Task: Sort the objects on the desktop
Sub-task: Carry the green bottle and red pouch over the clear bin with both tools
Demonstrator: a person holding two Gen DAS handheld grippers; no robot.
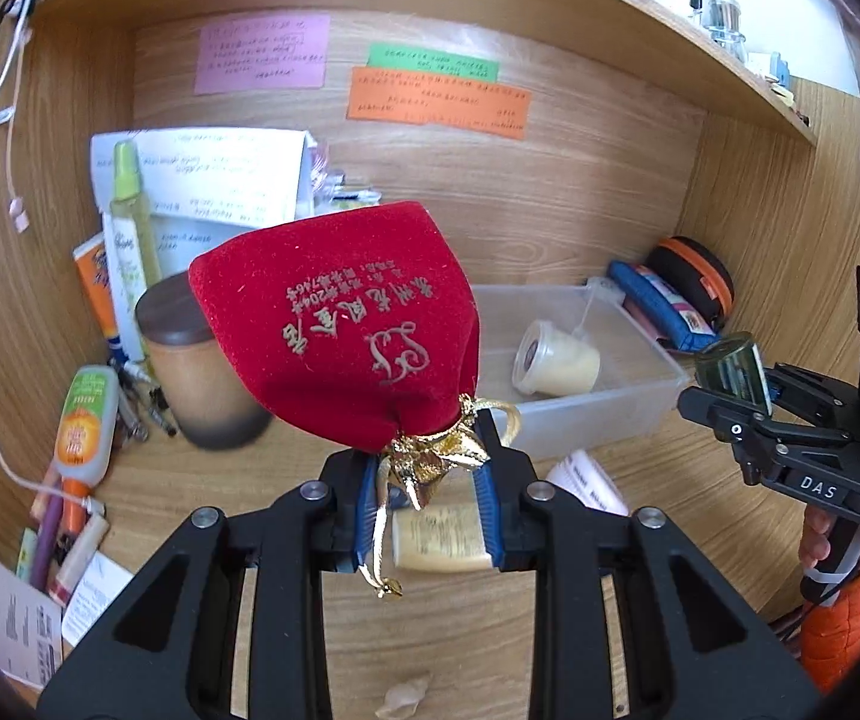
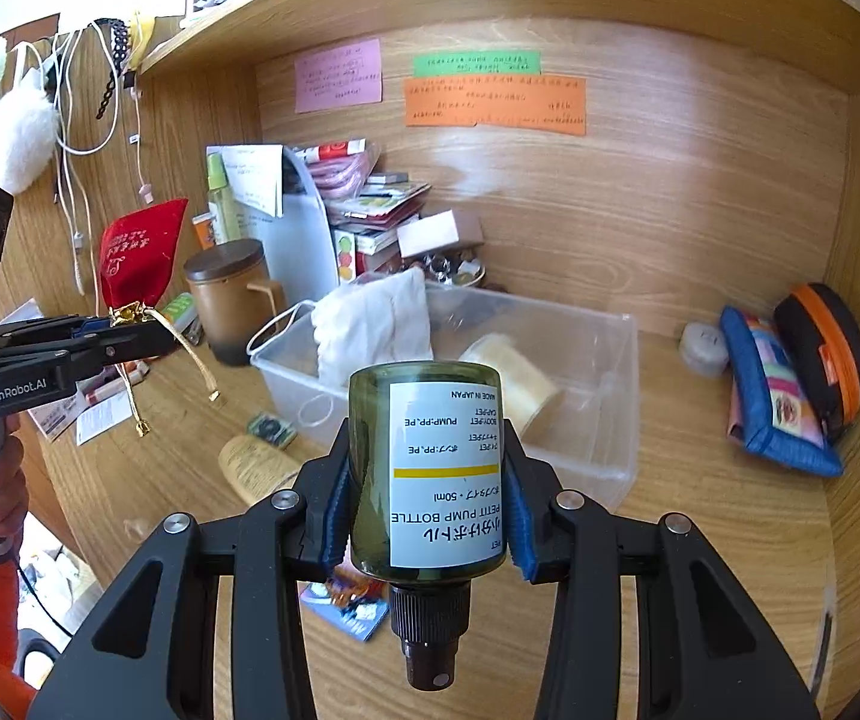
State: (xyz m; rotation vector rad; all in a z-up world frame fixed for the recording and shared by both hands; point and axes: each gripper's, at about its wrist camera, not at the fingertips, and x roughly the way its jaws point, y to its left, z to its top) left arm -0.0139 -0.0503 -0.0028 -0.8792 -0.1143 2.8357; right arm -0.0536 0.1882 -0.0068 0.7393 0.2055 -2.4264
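A clear plastic bin (image 2: pixel 604 420) sits on the wooden bench (image 2: pixel 700 498) near the back wall. Inside it lie a small lidded cup of pale yellow cream (image 2: pixel 514 384), tipped on its side, and a white drawstring cloth bag (image 2: pixel 369 324) that leans over the bin's left wall. Left of the bin stands a brown ceramic jar with a dark lid (image 2: pixel 231 300). Against the right wall a blue patterned pouch (image 2: pixel 772 402) leans against a black case with an orange zip (image 2: pixel 826 348).

The left gripper (image 1: pixel 430 480) is clamped on the gathered gold neck of a red velvet pouch (image 1: pixel 339 324), which is held up off the bench, its body pointing away from the gripper with gold script across the face. Gold cords (image 2: pixel 183 348) dangle from the neck. In the right wrist view the pouch (image 2: pixel 135 252) hangs in the air to the left of the jar.

The right gripper (image 2: pixel 430 504) squeezes a dark green pump bottle (image 2: pixel 423 468) between its blue pads; the bottle is held with its black pump head towards the camera, its white label reading "PETIT PUMP BOTTLE", in front of the bin's near wall. A cream tube (image 1: pixel 442 540) lies on the bench under the left gripper.
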